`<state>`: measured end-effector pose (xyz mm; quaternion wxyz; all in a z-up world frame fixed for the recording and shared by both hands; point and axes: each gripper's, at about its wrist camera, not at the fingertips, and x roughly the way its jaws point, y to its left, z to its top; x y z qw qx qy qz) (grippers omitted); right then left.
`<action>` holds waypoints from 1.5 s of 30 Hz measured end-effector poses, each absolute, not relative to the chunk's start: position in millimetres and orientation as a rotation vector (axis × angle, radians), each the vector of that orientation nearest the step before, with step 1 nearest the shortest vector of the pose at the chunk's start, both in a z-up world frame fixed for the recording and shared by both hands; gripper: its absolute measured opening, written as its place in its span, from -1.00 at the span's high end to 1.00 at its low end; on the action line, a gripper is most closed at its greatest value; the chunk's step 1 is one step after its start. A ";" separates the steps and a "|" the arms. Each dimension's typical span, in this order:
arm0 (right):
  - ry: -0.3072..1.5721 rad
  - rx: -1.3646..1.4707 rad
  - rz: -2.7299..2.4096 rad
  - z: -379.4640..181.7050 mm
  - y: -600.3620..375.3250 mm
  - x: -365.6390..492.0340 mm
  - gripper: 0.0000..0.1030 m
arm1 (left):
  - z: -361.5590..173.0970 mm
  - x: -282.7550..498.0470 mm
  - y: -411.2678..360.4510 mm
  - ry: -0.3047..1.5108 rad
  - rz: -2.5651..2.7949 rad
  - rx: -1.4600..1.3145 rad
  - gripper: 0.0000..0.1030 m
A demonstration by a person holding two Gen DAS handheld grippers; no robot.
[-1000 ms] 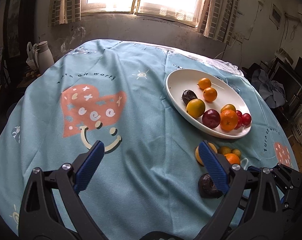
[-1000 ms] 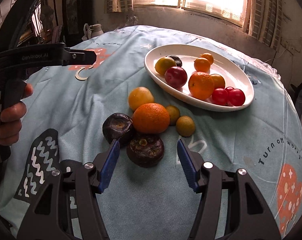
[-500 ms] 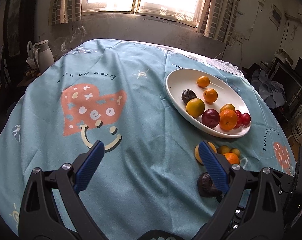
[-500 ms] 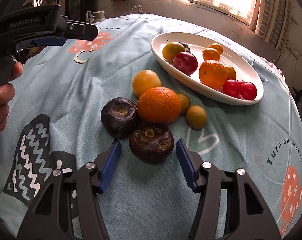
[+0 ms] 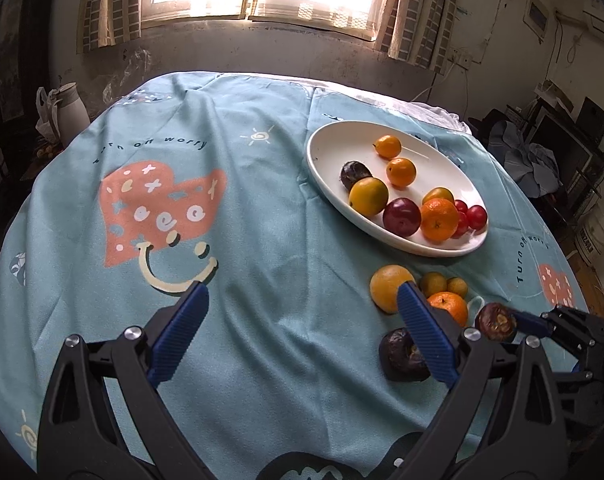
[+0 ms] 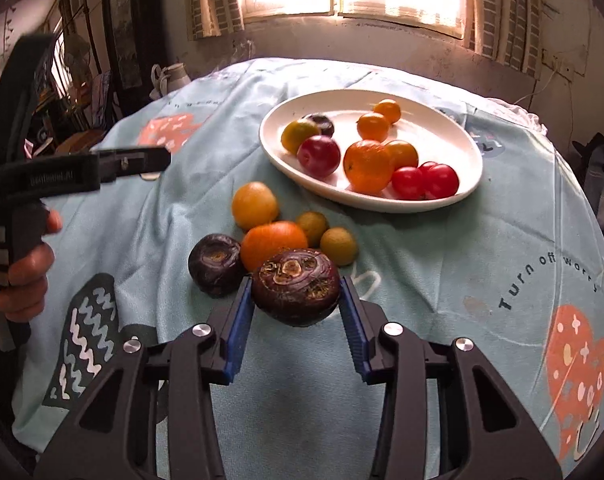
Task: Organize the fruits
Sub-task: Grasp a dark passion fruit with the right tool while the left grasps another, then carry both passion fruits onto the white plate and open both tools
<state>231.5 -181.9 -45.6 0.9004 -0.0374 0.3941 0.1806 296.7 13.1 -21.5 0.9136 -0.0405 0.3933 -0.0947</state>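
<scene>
Held fruit: dark purple-brown mangosteen (image 6: 296,286), round, wrinkled skin, tan scarred patches on the face turned to the camera
Where it is: lifted off the tablecloth (image 6: 441,280), in front of the loose fruit cluster, short of the plate
Right gripper (image 6: 298,312): jaws closing, blue pads pressed on both sides of the mangosteen, gripping it
Left gripper (image 5: 302,320): jaws spread wide, nothing between them, hanging over bare cloth
Left hand (image 6: 18,272): wrapped round the left gripper's handle at the frame edge, partly cut off
Loose fruit on cloth: second dark mangosteen (image 6: 216,264), orange (image 6: 272,240), yellow-orange round fruit (image 6: 255,205), two small greenish-yellow fruits (image 6: 337,246)
White oval plate (image 6: 465,148): holds oranges, a red plum (image 6: 318,156), cherry tomatoes (image 6: 425,180), a dark fruit at the back
Hidden: lower part of the orange behind the held mangosteen; the plate's dark fruit half covered by a yellow-green one
Cut off, left wrist view: the second mangosteen lies partly behind the left gripper's right finger
Hard to make out: lettering on the left gripper's body is blurred
</scene>
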 end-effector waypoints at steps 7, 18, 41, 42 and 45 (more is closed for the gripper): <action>0.801 0.090 0.303 -33.1 -219.8 239.1 0.16 | -34.4 274.7 -44.9 0.841 -0.471 0.106 -0.71; 0.791 0.098 0.306 -30.3 -222.1 235.6 0.16 | -59.9 269.7 -67.2 0.896 -0.544 0.228 -0.15; 0.776 0.079 0.270 -33.3 -223.2 234.5 0.16 | -71.3 281.9 -67.9 0.943 -0.492 0.196 0.08; 0.775 0.075 0.263 -34.7 -223.6 235.8 0.16 | -69.8 281.4 -67.4 0.943 -0.496 0.186 0.08; 0.765 0.087 0.268 -37.4 -226.3 238.4 0.16 | -59.4 280.1 -61.2 0.933 -0.528 0.119 0.08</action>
